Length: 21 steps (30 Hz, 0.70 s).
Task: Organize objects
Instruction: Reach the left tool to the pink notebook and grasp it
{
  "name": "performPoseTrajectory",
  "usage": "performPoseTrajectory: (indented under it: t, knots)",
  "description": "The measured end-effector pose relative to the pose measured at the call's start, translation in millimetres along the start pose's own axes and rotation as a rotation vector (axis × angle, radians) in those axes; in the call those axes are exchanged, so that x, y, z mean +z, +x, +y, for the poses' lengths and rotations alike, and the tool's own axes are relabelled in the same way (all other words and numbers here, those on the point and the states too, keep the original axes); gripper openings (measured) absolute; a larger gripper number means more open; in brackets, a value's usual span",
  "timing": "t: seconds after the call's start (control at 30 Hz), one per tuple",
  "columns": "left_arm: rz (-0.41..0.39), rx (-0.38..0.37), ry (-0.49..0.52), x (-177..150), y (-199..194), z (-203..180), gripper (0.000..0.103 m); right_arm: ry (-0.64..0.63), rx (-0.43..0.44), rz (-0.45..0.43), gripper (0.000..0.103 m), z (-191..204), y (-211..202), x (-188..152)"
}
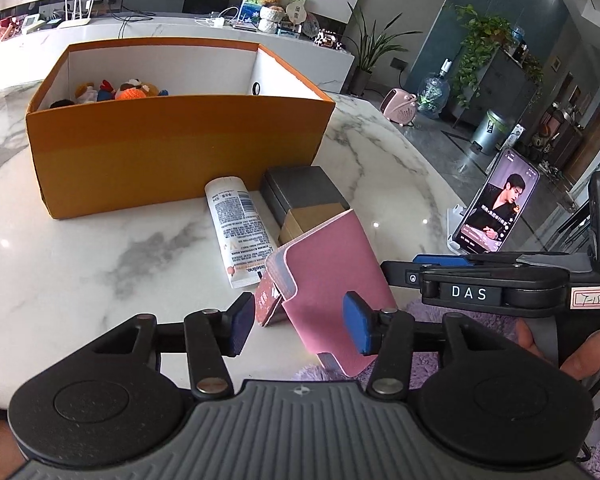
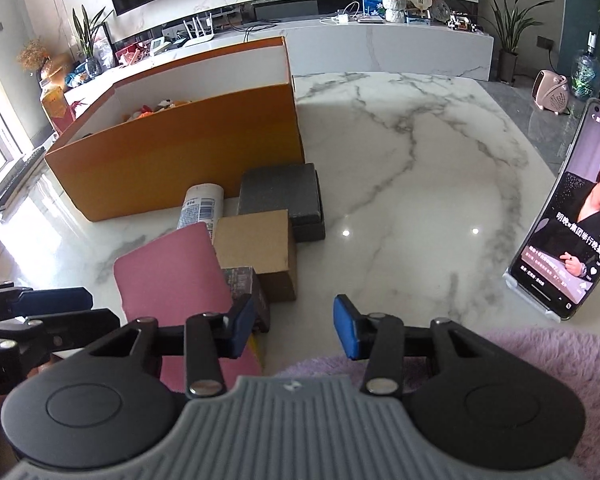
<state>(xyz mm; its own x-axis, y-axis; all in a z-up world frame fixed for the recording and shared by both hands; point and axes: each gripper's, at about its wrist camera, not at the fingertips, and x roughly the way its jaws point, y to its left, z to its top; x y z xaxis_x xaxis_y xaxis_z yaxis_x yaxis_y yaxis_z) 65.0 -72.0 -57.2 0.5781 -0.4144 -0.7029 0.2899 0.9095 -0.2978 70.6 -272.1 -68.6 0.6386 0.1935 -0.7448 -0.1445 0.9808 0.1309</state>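
A pink-covered notebook (image 1: 328, 276) leans tilted on a small dark red box (image 1: 266, 304) on the marble table (image 1: 80, 248). My left gripper (image 1: 298, 326) is open around the notebook's lower end. Its right pad (image 1: 356, 326) is at the cover and its left pad (image 1: 242, 328) stands apart from it. My right gripper (image 2: 296, 330) is open over bare table with nothing between its pads. Its left pad (image 2: 242, 328) is beside the small dark box (image 2: 246, 284) and the pink notebook (image 2: 172, 276). It comes in from the right in the left wrist view (image 1: 400, 268).
An orange box (image 1: 172, 152) holding plush toys (image 1: 132, 90) stands behind. In front of it lie a white tube (image 1: 238, 228), a dark grey box (image 1: 300, 188) and a brown carton (image 1: 312, 220). A phone (image 2: 572, 220) stands on a holder at right. Purple fluffy fabric (image 2: 540, 360) lies near.
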Motion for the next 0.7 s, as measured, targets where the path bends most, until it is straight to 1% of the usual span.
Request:
performPoseTrajectory:
  t: [0.07,0.17,0.27,0.33,0.47,0.53,0.6,0.67,0.7]
  knots:
    - [0.010,-0.005,-0.010,-1,4,0,0.059,-0.008,-0.002,0.005,0.046,1,2,0]
    - [0.018,-0.013,-0.027,-1,9,0,0.059,-0.019,0.003,0.007,0.042,3,3,-1]
    - [0.033,-0.037,-0.052,1,14,1,0.059,-0.029,0.020,0.015,0.042,4,3,-1]
    - [0.044,-0.032,-0.069,1,19,3,0.060,-0.036,0.037,0.021,0.042,5,4,-2]
    - [0.076,-0.046,-0.095,-3,26,6,0.058,-0.047,0.033,0.025,0.042,8,5,-2]
    - [0.078,-0.057,-0.109,-5,29,8,0.061,-0.053,0.035,0.031,0.042,9,6,-2]
    - [0.071,-0.059,-0.129,-5,29,10,0.060,-0.063,0.030,0.038,0.042,11,7,-2]
    - [0.072,-0.057,-0.128,-3,29,9,0.059,-0.075,0.022,0.048,0.042,13,9,-3]
    - [0.068,-0.057,-0.127,-3,28,9,0.055,-0.080,0.018,0.049,0.041,14,9,-3]
